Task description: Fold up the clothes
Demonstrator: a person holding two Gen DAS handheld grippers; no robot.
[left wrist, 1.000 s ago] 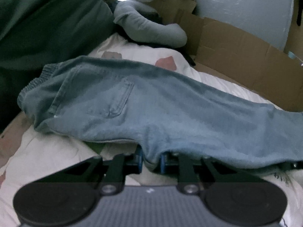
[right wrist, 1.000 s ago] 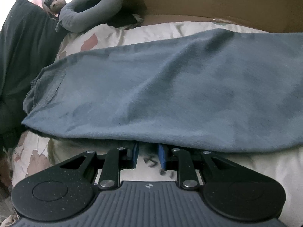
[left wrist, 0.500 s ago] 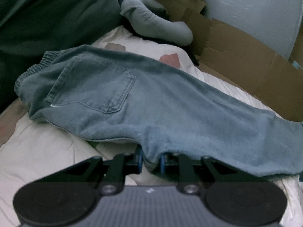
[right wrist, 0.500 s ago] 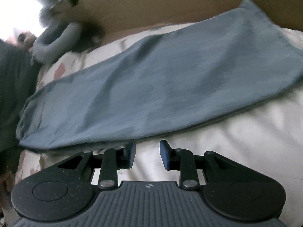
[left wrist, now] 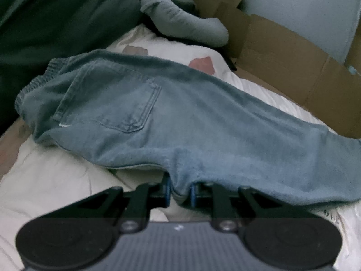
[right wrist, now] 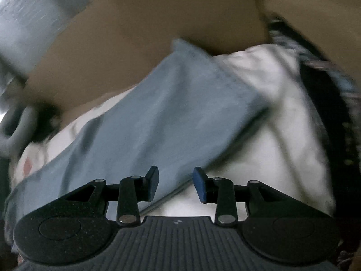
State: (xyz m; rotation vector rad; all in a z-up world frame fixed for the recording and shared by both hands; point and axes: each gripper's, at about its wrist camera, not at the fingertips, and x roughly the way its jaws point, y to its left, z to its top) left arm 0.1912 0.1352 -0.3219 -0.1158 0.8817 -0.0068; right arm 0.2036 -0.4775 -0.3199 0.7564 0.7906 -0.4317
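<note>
Light blue jeans [left wrist: 180, 117] lie folded lengthwise across a white bedsheet [left wrist: 56, 180], waistband at the left, back pocket up. My left gripper [left wrist: 179, 192] is shut on a fold of the jeans' near edge. In the right wrist view the jeans' leg [right wrist: 162, 122] runs up to its hem at the upper middle. My right gripper [right wrist: 176, 184] hovers over the leg's near edge, its jaws opening, with the denim under them but no pad pressing on it.
A brown cardboard wall [left wrist: 293, 56] lines the far side of the bed. A grey plush toy [left wrist: 180, 22] and a dark green pillow [left wrist: 56, 18] lie at the head end. Dark patterned fabric [right wrist: 334, 117] runs along the right edge.
My right gripper let go of the jeans, opened, and slid along the leg toward the hem while rolling. My left gripper kept its hold in place.
</note>
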